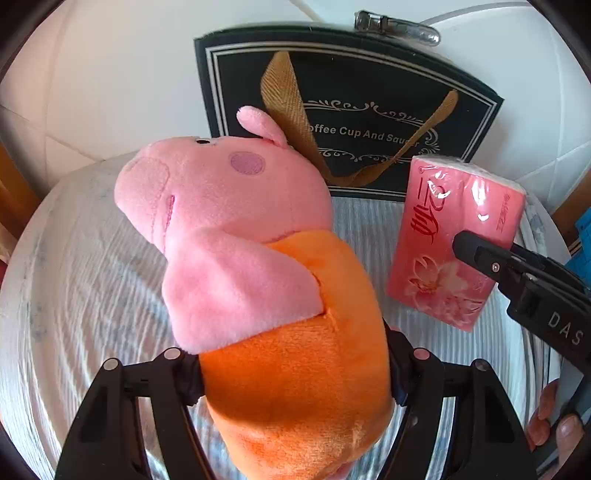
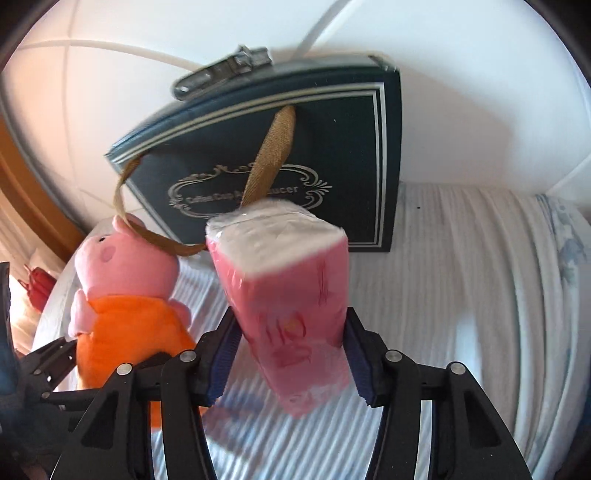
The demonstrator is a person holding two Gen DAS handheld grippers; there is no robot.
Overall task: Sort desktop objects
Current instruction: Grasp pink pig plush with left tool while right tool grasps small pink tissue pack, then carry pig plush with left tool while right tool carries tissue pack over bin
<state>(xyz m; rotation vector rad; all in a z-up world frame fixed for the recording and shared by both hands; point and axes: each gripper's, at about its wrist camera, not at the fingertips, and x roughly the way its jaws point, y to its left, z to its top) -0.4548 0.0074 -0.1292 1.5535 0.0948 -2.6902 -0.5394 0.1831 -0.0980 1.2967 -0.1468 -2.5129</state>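
White ribbed cloth [image 1: 92, 295] covers the round tabletop, with pale floor tiles behind it and a dark gift bag [image 1: 369, 92] printed "Coffee Cup And Saucer", its tan ribbon handle [image 1: 284, 99] drooping forward, at the far edge. Furthest left is the pig plush toy [image 1: 229, 221], pink head tipped up and to the left, orange body running back into the left gripper [image 1: 295, 373]; both pads press into the orange fabric, so this claw is clenched on the toy's lower body and the toy appears carried rather than resting on the cloth. Its long axis runs from the jaws up toward the bag, the ear just in front of the ribbon. To its right is the pink tissue pack [image 1: 454, 240], wrapped in glossy film with a flower print, which the right gripper [image 2: 291, 350] clamps across its narrow sides, the blue-padded fingers [image 2: 225, 354] pressing on the wrap. From the right wrist the pack stands lengthwise away from the jaws, its white end pointing at the bag's lower edge. The bag lies directly ahead of both claws and the pack's tip seems nearer its face than the plush, so, if the bag is the destination, the right hand probably has the shorter path. A metal clip-like object [image 1: 397, 27] lies beyond the bag; I cannot tell what it is.
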